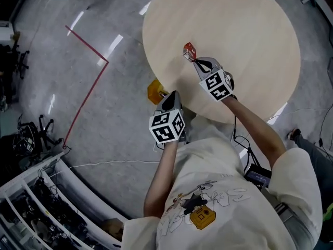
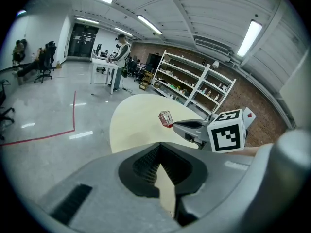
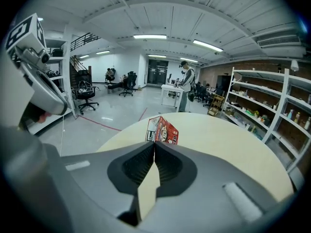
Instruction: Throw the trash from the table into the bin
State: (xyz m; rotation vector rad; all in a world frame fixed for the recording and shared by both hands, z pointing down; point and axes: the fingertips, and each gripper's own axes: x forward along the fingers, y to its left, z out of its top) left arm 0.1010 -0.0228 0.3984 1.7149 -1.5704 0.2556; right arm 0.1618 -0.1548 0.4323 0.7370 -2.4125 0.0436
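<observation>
Left gripper [image 1: 170, 94] is pressed together and empty at the table [image 1: 250, 30] edge. Orange container [image 1: 155, 92] on the floor below, probably the bin. Right gripper [image 1: 194, 61] pinches the small red carton [image 1: 189, 49] over the table. Step looks like carry-to-bin; next move needs a swing left over the container, then a release.

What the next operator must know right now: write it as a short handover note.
Right gripper: shut on the small red-and-white cardboard carton, pinched at the jaw tips over the round pale wooden table.
Left gripper: shut, empty, near the table's edge.
Done: carton gripped; no other trash visible on the table.
Left: drop the carton in the bin; the orange object on the floor by the table edge may be it.
</observation>
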